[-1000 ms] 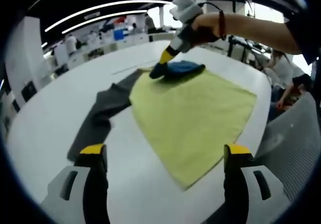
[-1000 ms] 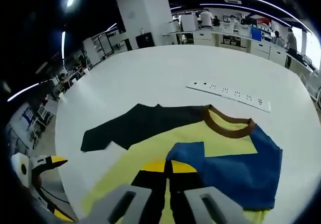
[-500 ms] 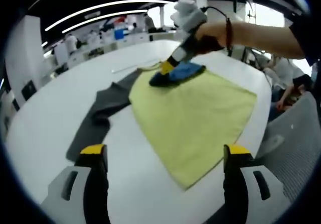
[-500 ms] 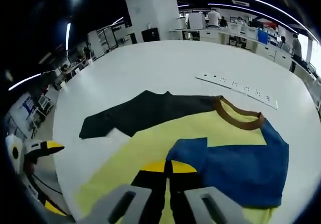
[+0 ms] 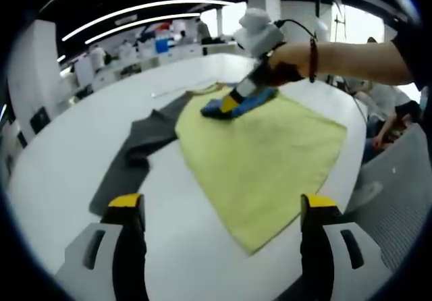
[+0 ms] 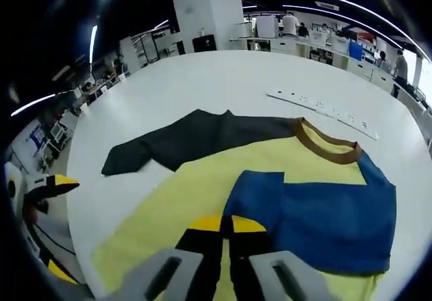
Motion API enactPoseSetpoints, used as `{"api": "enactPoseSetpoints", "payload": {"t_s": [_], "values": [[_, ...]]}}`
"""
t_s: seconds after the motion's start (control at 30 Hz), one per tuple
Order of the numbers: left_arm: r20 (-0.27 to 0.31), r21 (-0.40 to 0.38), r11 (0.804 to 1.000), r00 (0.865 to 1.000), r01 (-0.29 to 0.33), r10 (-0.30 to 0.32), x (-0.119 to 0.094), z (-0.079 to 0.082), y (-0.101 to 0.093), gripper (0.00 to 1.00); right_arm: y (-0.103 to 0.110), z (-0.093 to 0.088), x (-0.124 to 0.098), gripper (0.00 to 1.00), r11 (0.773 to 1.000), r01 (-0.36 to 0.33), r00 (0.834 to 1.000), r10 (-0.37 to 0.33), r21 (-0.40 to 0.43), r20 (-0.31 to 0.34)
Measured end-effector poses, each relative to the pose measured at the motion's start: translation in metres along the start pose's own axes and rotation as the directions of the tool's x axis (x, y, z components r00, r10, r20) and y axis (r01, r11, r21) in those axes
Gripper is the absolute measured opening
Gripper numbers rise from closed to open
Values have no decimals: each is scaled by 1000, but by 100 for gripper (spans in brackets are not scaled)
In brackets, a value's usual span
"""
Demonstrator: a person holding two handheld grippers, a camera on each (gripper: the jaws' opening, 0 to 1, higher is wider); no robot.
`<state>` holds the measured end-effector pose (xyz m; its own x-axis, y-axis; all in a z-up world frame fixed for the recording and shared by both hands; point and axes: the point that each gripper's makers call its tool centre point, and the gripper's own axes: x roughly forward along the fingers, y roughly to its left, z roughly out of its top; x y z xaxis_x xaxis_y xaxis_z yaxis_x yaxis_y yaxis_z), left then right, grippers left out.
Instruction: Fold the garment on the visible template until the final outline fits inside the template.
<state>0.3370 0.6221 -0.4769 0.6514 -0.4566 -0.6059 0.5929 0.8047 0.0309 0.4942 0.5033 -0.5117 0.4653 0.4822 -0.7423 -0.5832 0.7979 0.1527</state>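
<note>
The left gripper (image 5: pixel 221 210) hangs with jaws spread wide over the white table (image 5: pixel 61 159), nothing between them; just ahead lies the garment's yellow body (image 5: pixel 260 156), its dark grey sleeve (image 5: pixel 138 149) trailing to the left. Farther on, the right gripper (image 6: pixel 231 228), jaws pressed together on the edge of the blue sleeve (image 6: pixel 317 220), has it folded across the yellow body. Beyond that sits the brown collar (image 6: pixel 324 144), then a white strip (image 6: pixel 320 108).

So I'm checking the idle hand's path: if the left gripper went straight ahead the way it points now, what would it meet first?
Most likely the bare white table right ahead, then the near corner of the yellow T-shirt body. The left gripper is open and holds nothing. Depth is unclear, so its height above the table is uncertain.
</note>
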Motion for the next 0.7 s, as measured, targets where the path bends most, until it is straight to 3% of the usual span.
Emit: {"api": "enactPoseSetpoints", "payload": {"t_s": [0.13,0.23,0.4,0.6,0.7], "values": [[1,-1,1000,1000,-1,1,0,0,0,91,7,-9,4,1,998,-61,998,61,22,-22],[2,0,1000,1000,-3,3,0,0,1,92,4,-15,6,2,998,-61,997,62,20,-39],[5,-2,1000,1000,-12,12,-2,0,3,92,-1,-7,-6,10,996,-88,996,88,15,-27],[7,1,1000,1000,-8,8,0,1,2,92,-34,3,-19,19,998,16,1000,-16,53,4],[3,5,1000,1000,-2,2,1,1,0,92,-44,2,-17,23,996,34,999,-34,77,-3]]}}
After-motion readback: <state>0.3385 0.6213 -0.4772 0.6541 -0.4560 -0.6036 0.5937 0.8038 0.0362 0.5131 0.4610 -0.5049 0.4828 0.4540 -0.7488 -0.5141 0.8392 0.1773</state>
